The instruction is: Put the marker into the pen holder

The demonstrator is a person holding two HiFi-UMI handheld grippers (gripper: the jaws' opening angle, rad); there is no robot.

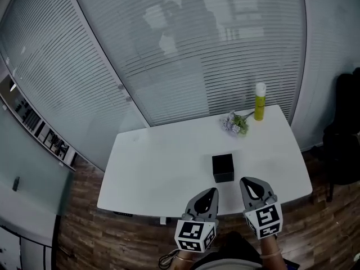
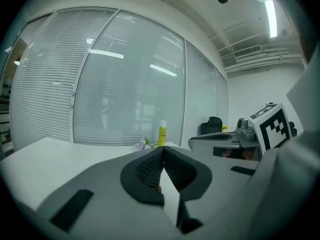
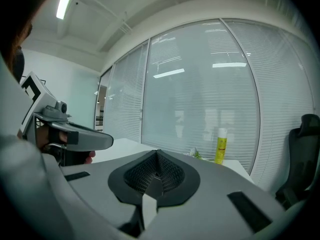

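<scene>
Pen holder [image 1: 223, 167]: one black cube, standing alone on the single white table [image 1: 163, 162], a little toward 4 o'clock from the tabletop's middle and close to the near, 6 o'clock edge. No view shows a marker.

Two grippers hang just off that near edge. The left gripper [image 1: 212, 192] is at 7 o'clock from the holder and the right gripper [image 1: 251, 182] at 4 o'clock from it; neither touches it. Each gripper's own view shows its ribbed pads [image 2: 147, 169] pressed together at the tips with nothing between them, and the same is seen of the right one's pads [image 3: 142, 173].

One yellow bottle [image 1: 260, 101] with a white cap stands upright at the table's far corner, at 1 o'clock. One small bunch of flowers [image 1: 235, 122] lies just beside it, toward 7 o'clock from the bottle.

From 9 through 12 o'clock the tabletop is bare and white out to its rounded edges, with broad room between the holder and the far items. A glass wall with blinds [image 1: 185, 49] runs behind the far edge. One dark chair [image 1: 344, 134] stands off the table's 3 o'clock side, and wooden floor [image 1: 84, 229] shows at 8 o'clock.
</scene>
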